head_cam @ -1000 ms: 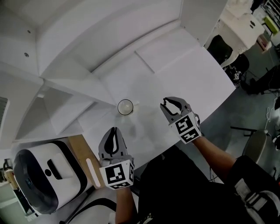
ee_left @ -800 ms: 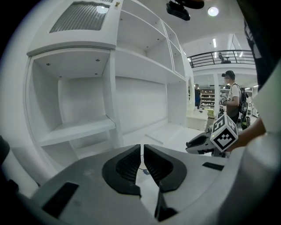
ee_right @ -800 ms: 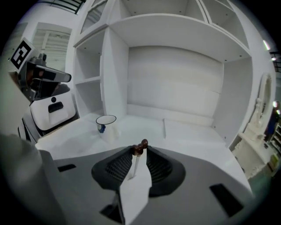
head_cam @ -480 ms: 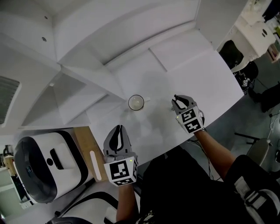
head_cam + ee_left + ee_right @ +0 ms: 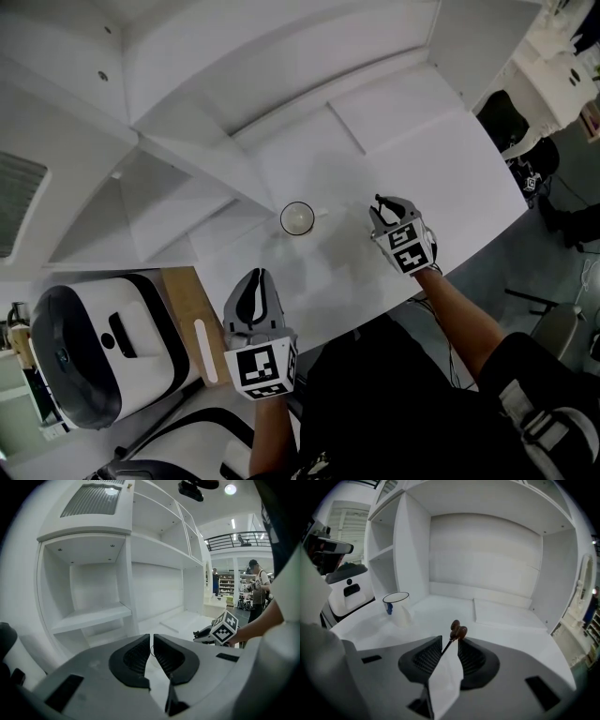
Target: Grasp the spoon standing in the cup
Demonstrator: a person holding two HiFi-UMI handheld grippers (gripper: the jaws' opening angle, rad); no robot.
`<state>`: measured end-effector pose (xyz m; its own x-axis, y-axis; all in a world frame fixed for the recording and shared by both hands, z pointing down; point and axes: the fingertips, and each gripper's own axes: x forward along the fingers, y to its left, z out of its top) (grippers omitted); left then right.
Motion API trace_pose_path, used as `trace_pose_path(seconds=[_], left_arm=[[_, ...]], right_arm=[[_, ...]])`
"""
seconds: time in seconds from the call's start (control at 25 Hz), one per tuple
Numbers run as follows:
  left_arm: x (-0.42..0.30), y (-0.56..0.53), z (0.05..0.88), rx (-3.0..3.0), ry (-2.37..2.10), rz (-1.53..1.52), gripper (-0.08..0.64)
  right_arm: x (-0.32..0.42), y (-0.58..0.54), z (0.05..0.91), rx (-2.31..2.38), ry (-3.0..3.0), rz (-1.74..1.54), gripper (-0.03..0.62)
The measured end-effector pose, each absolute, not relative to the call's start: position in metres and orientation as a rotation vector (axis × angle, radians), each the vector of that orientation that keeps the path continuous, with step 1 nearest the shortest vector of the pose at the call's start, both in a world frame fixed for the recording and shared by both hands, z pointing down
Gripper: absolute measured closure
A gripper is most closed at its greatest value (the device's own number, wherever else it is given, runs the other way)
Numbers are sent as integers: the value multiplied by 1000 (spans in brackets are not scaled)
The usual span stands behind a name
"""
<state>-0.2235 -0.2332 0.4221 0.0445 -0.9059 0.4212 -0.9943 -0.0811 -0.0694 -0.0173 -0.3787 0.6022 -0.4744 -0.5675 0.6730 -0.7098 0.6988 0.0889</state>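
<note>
Two grippers are seen over the white tabletop [image 5: 427, 155]. The right gripper [image 5: 379, 202] is held near the front edge, to the right of the cup [image 5: 298, 217] and apart from it. In the right gripper view, the spoon [image 5: 458, 631] is clamped between the pads of the right gripper [image 5: 450, 645]. Its thin dark stem is pinched in the narrow gap, and its brown knobbed end stands up just above the jaw tips. The jaws are opening slightly, with the stem between them. The spoon's lower end cannot be made out.

The cup [image 5: 397, 607], white with a dark rim and a blue mark on its side, is set upright toward the back left of the tabletop, near the foot of the shelves [image 5: 141, 122]. Nothing is seen inside it from above.

The left gripper [image 5: 252, 276] is held at the front left corner of the tabletop, beside a wooden board [image 5: 180, 305]. In the left gripper view, the jaws of the left gripper [image 5: 151, 643] are drawn together at their tips, with only a sliver between the pads and nothing caught there. A white appliance [image 5: 80, 361] with dark trim is seen past the board, at the left.
</note>
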Motion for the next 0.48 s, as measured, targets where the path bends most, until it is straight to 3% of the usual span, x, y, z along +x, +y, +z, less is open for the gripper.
trace_pose_path(seconds=[0.48], left_arm=[[-228, -217, 413, 2037, -1983, 552, 551]], right_arm=[[-15, -395, 641, 963, -2156, 294, 411]])
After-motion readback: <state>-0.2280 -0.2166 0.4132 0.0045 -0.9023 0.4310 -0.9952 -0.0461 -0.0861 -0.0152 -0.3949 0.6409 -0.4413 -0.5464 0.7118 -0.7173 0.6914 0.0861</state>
